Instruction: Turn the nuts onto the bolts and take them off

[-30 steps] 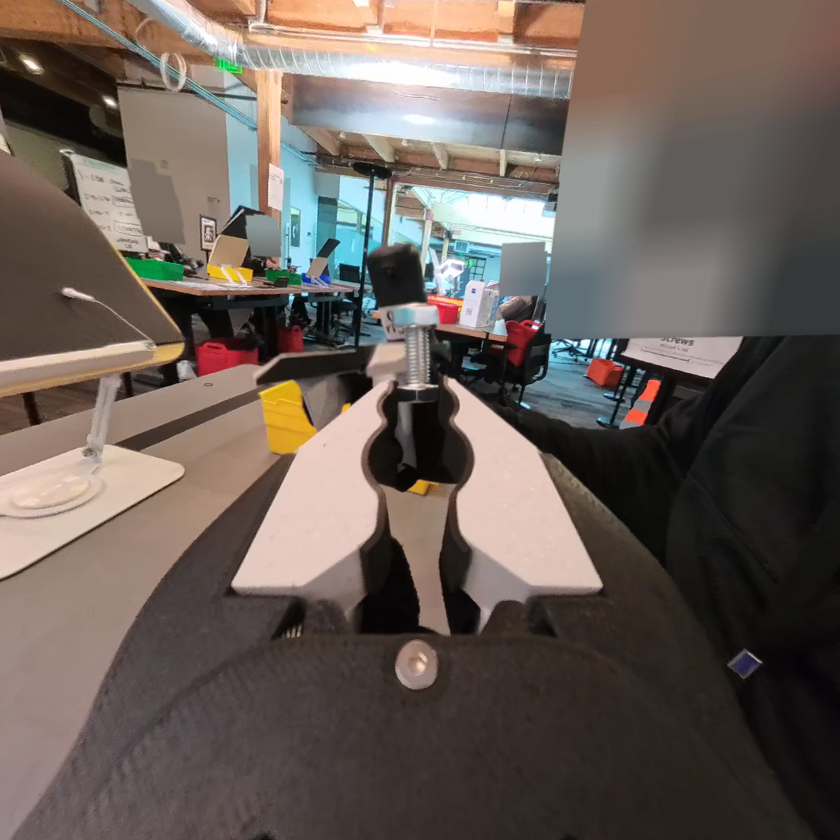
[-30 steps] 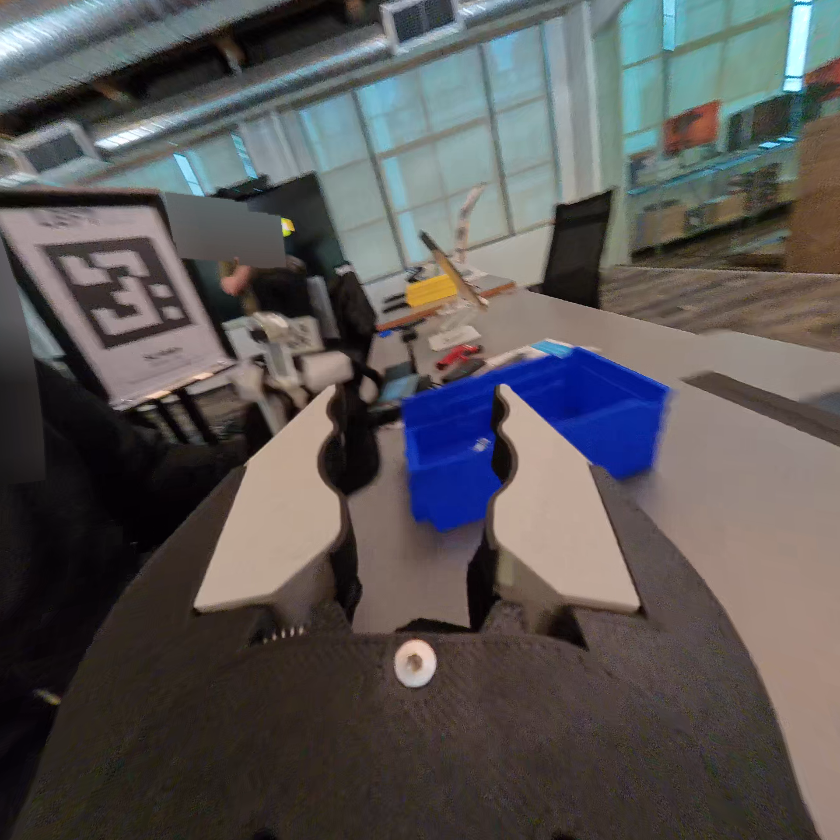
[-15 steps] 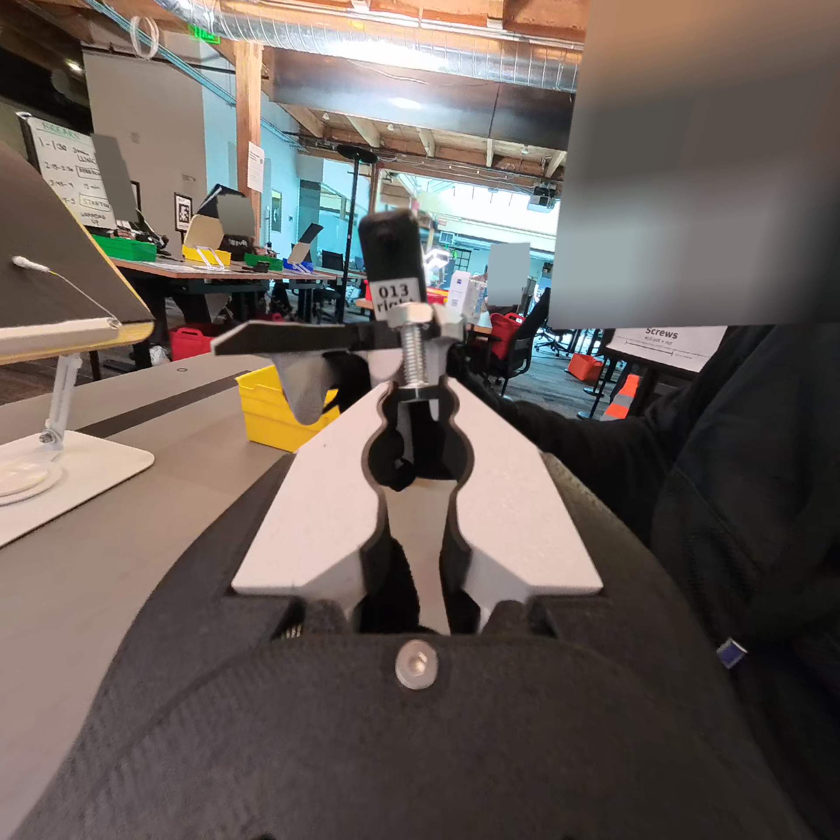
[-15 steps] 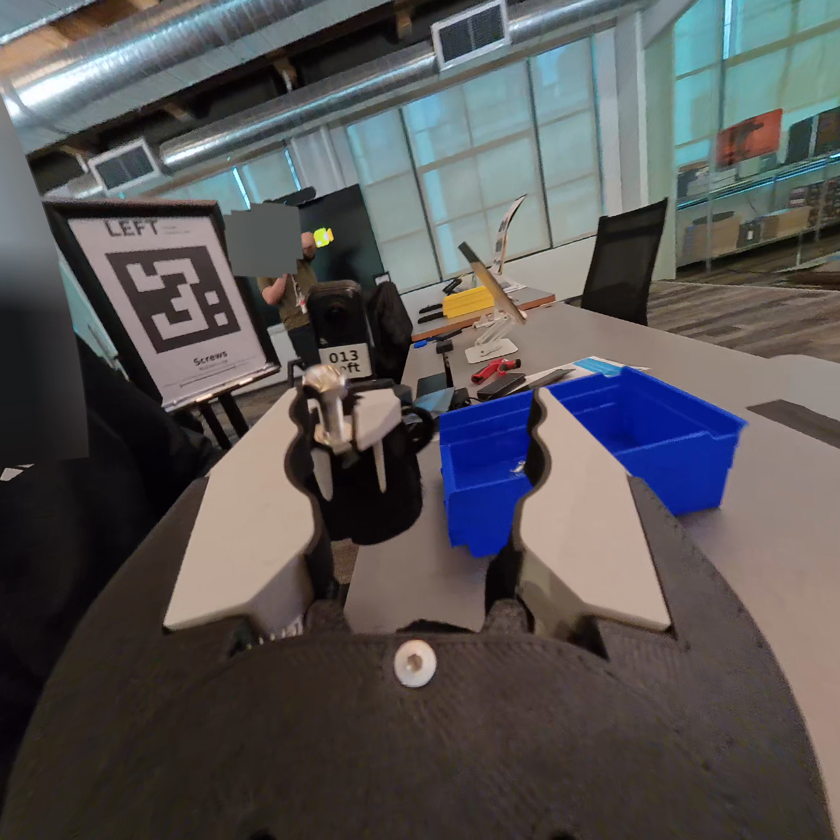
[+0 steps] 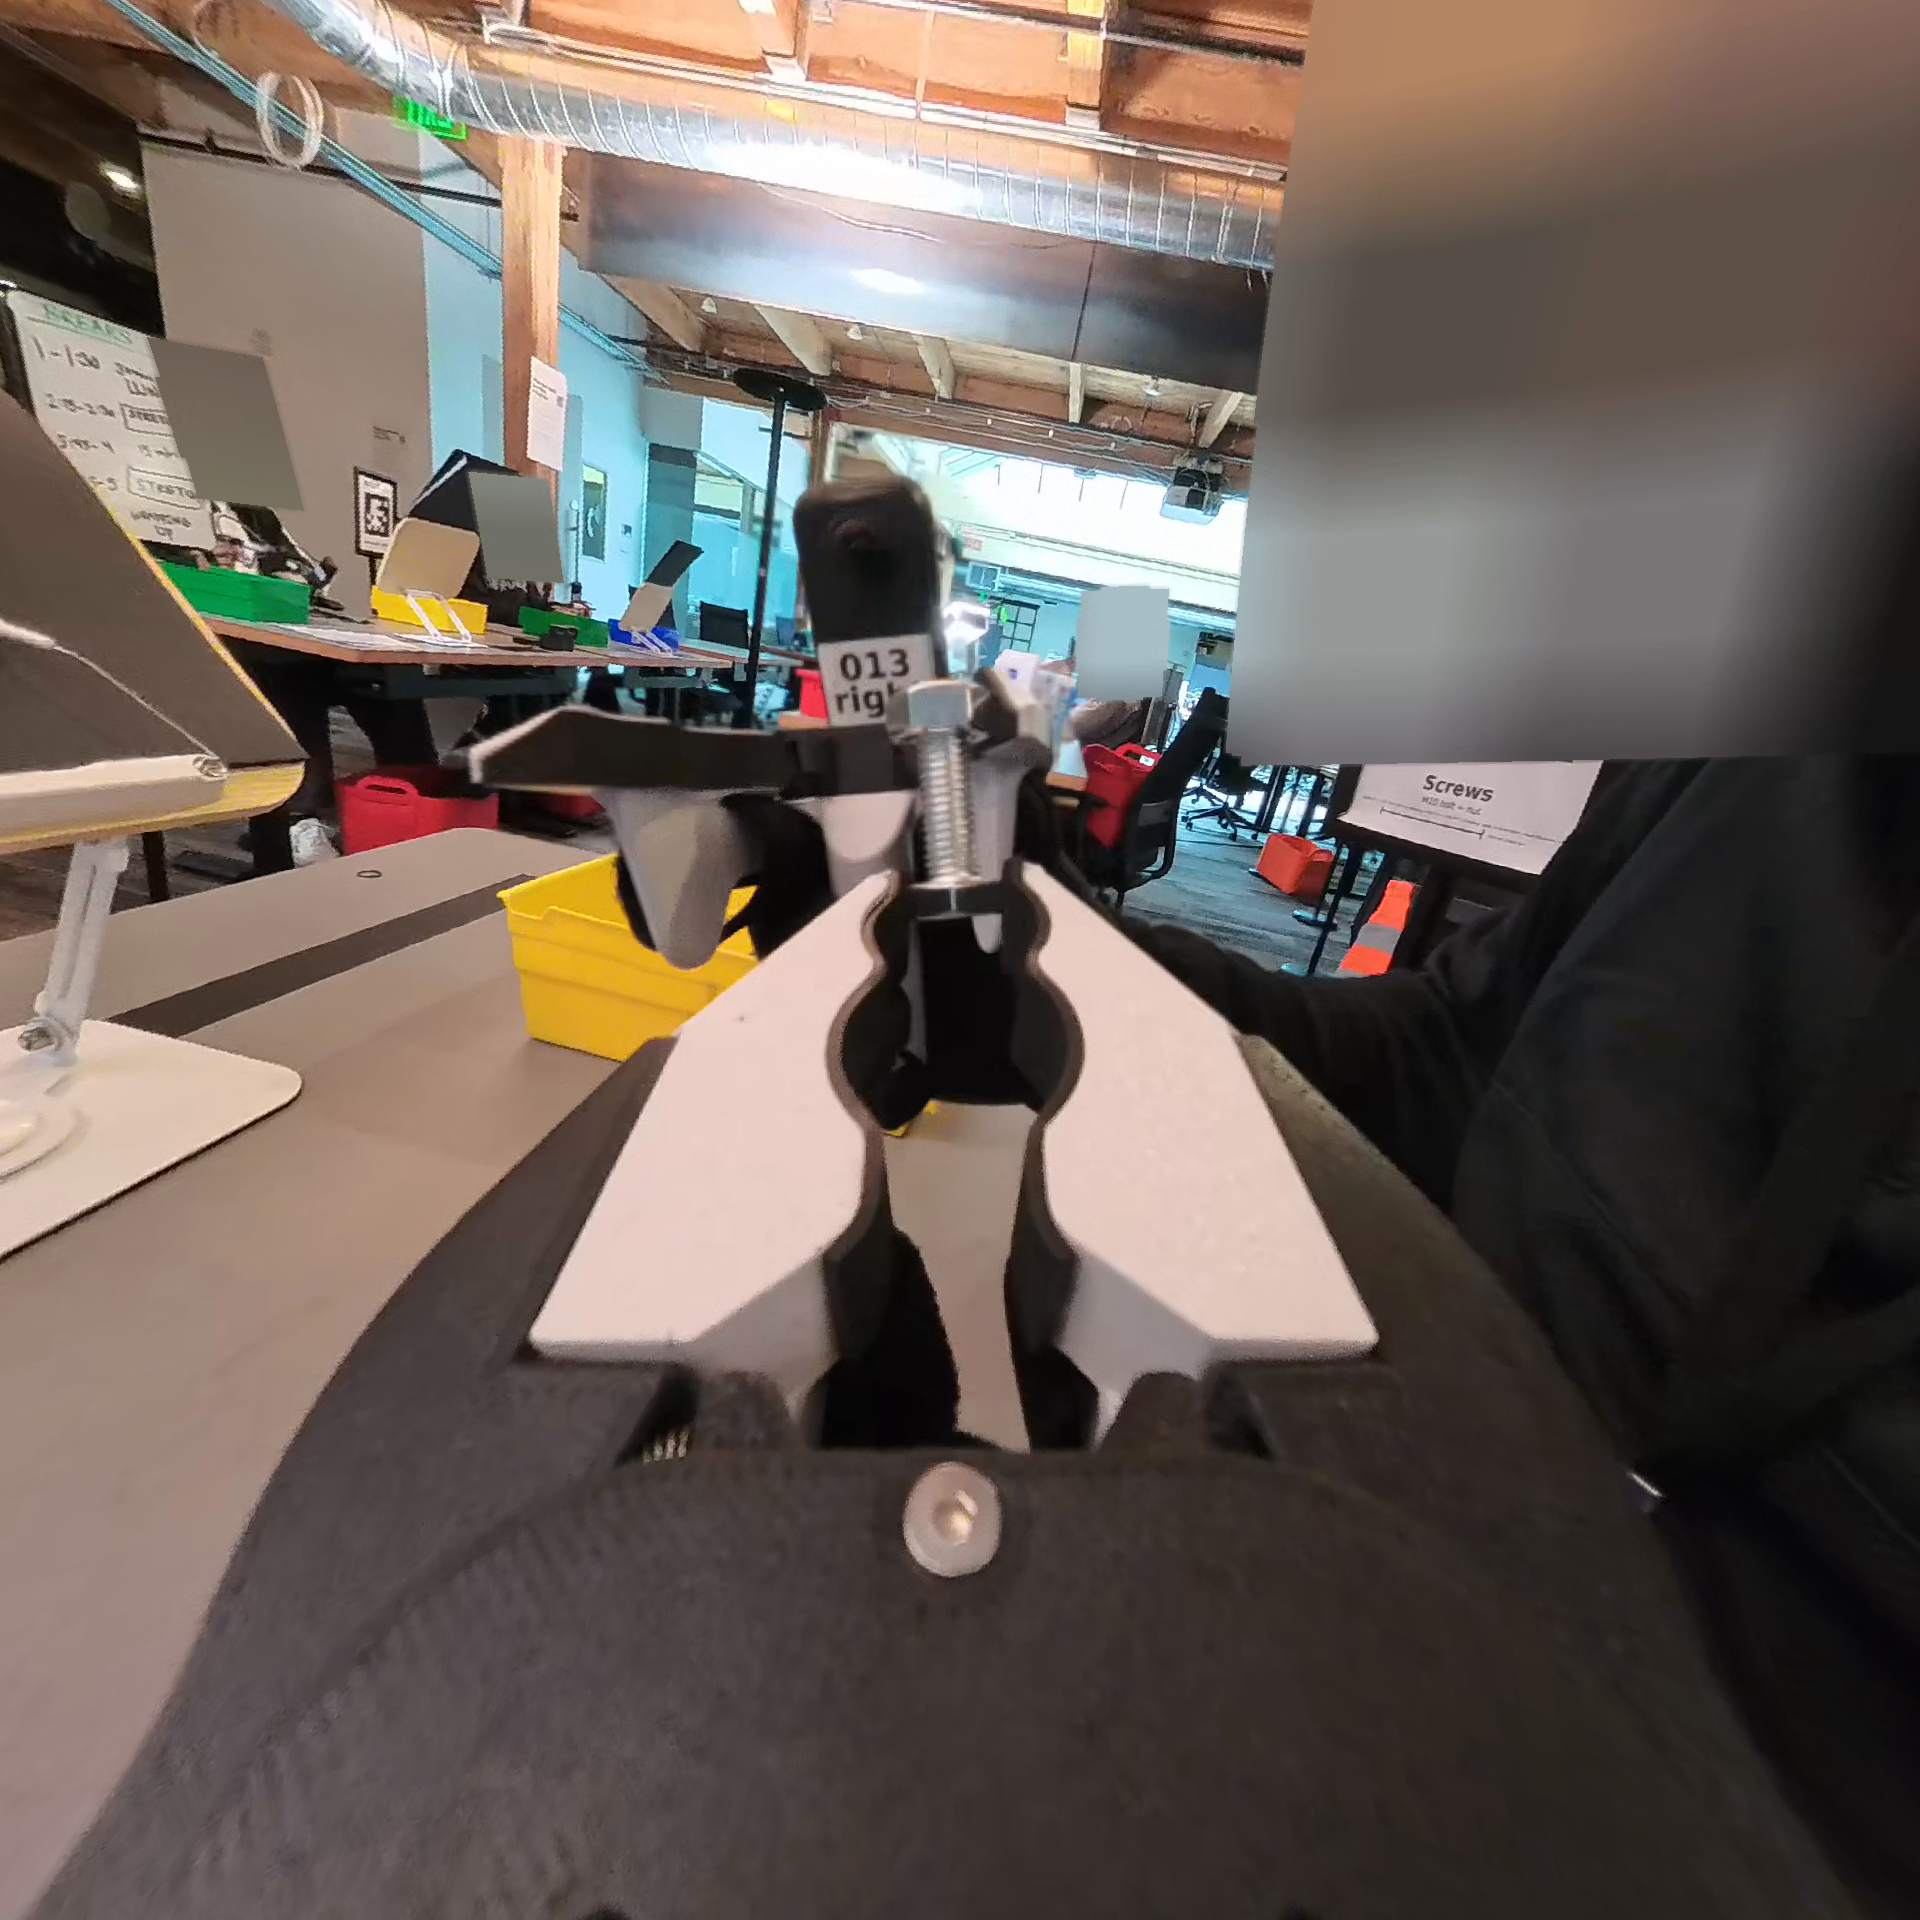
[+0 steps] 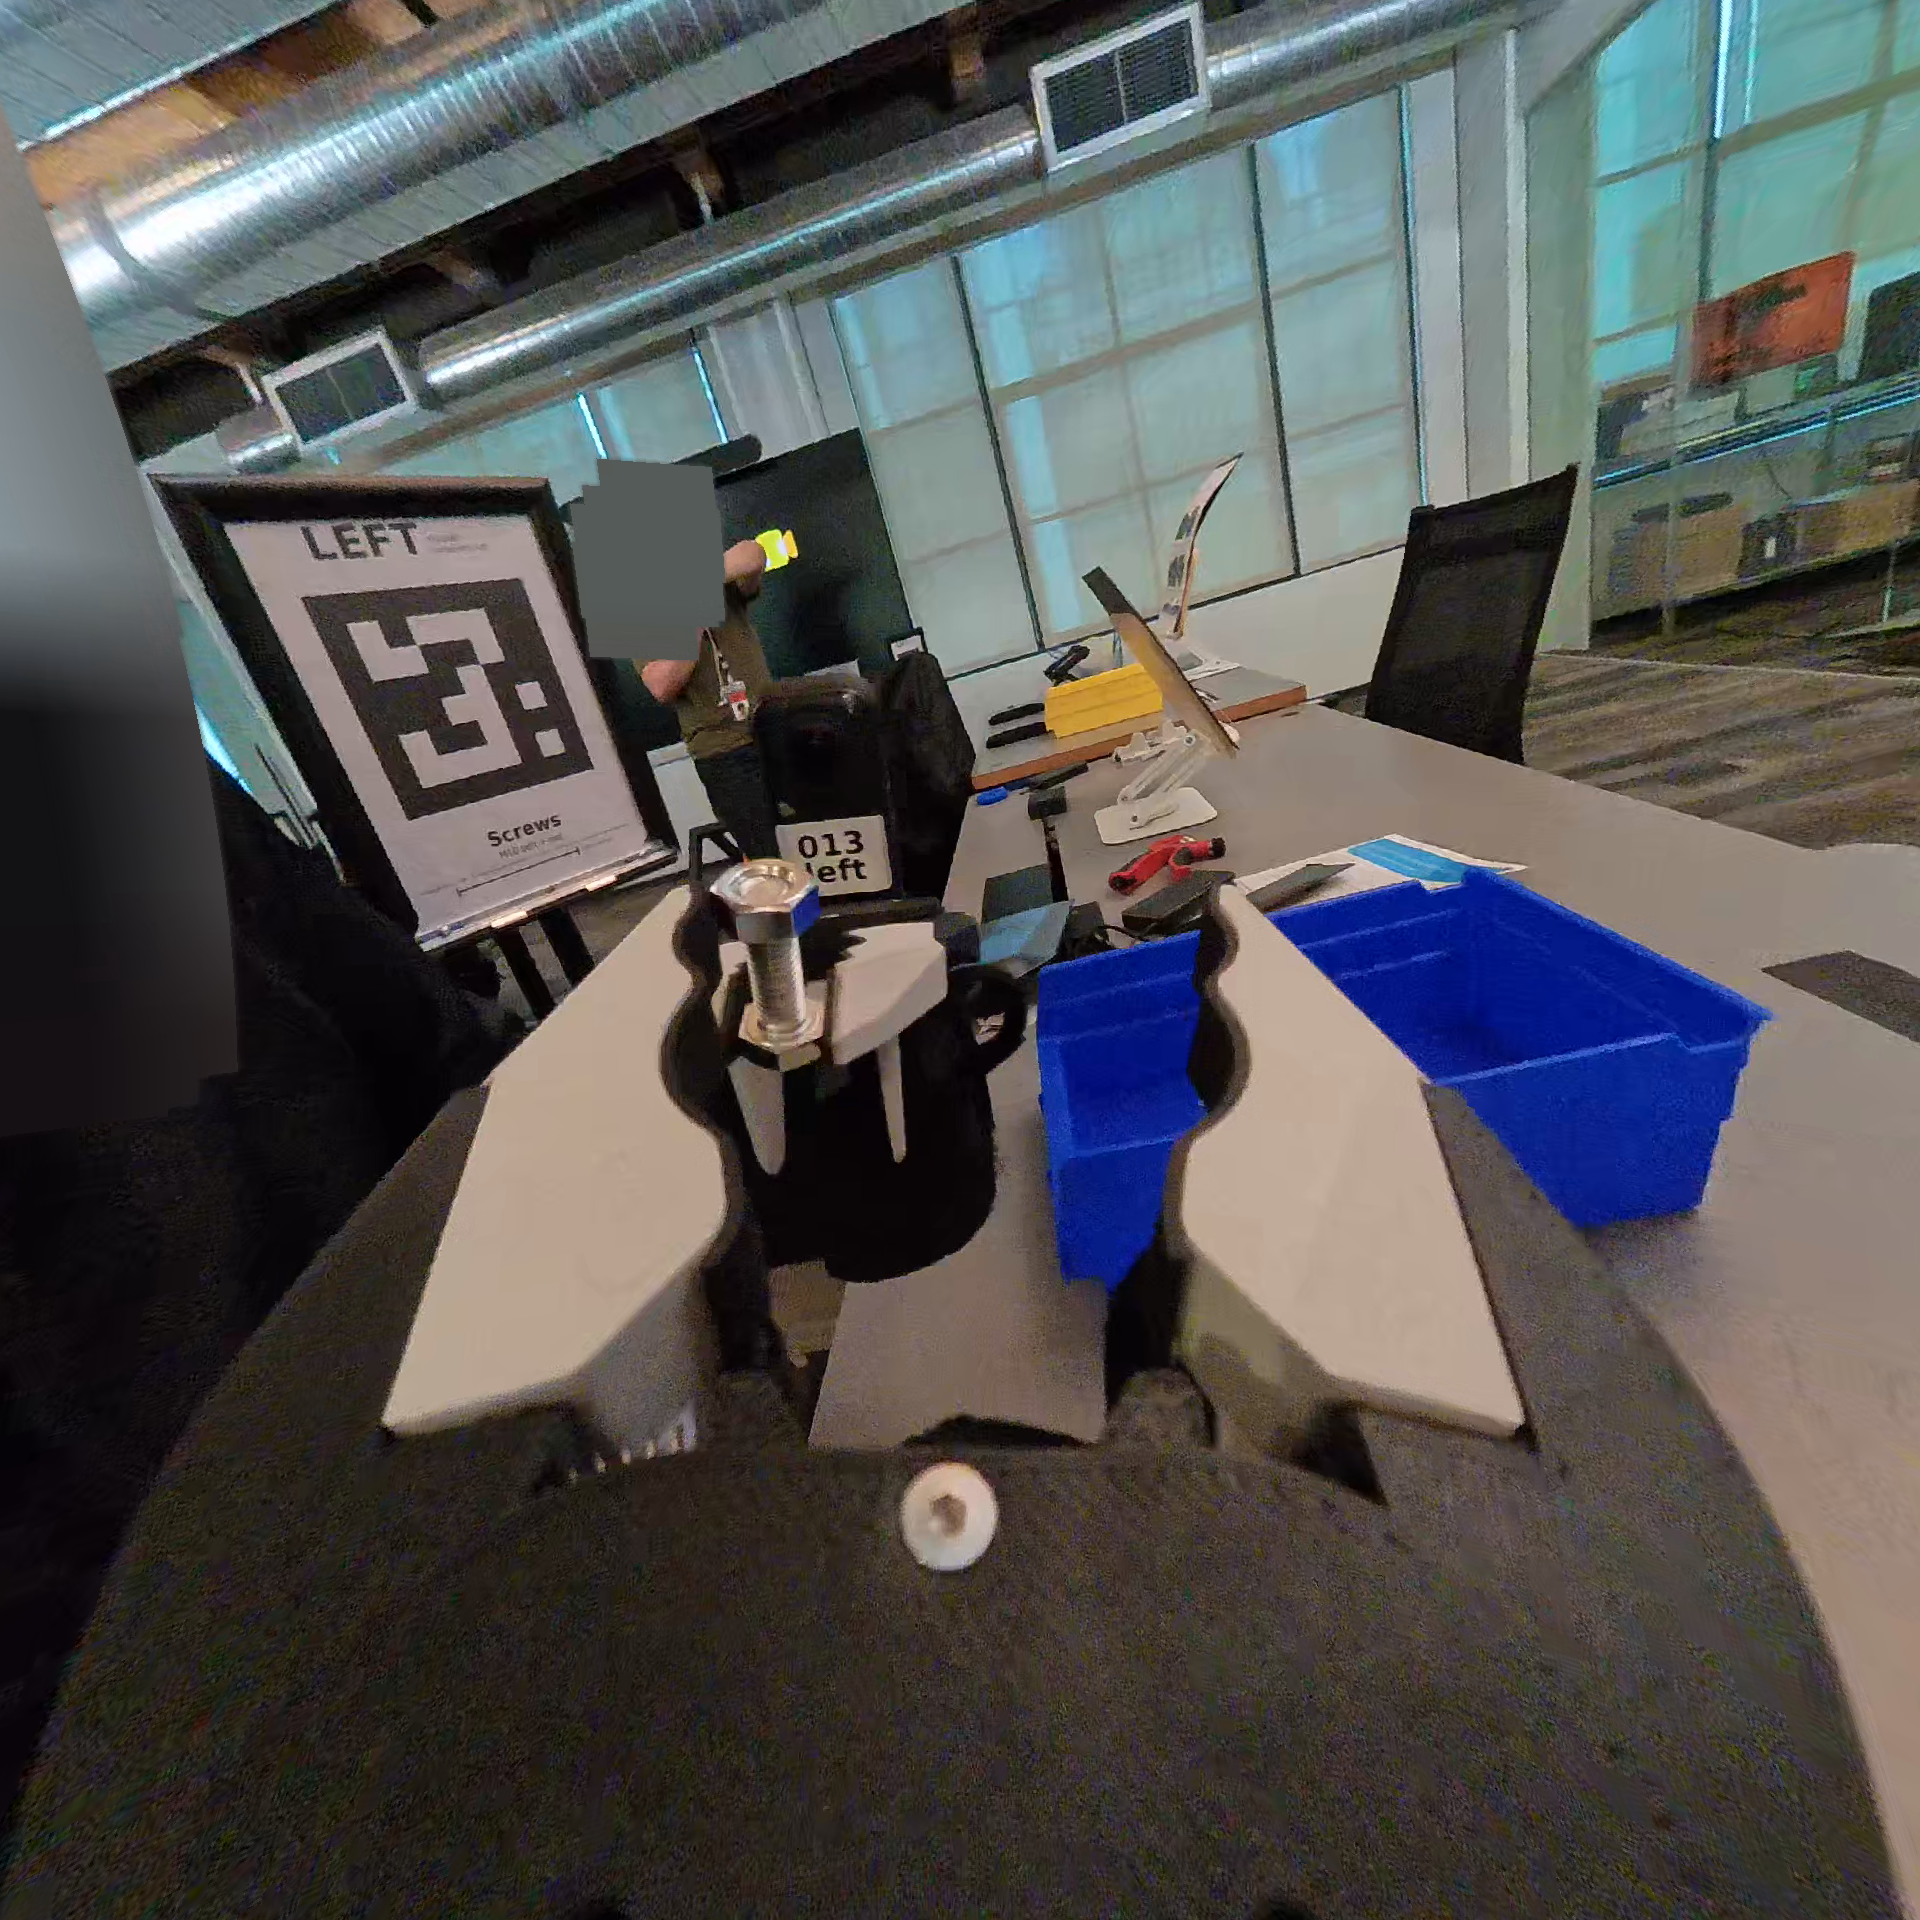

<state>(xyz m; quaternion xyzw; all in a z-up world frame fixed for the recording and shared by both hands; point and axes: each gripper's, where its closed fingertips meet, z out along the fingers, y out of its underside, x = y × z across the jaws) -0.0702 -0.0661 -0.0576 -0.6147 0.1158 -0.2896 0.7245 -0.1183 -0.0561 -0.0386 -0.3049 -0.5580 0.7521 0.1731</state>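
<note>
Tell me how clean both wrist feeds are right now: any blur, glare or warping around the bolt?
Left wrist view: bolt and nut at the left claw fairly sharp; the right claw behind is slightly soft; bright skylight glare in the background. Right wrist view: bolt crisp, mild glare on its head; blue bin sharp; strong wide-angle bending at the edges in both views.

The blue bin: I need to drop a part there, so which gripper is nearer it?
Right. The right gripper hangs open just before the blue bin; the left gripper sits farther left, holding the nut.
</note>
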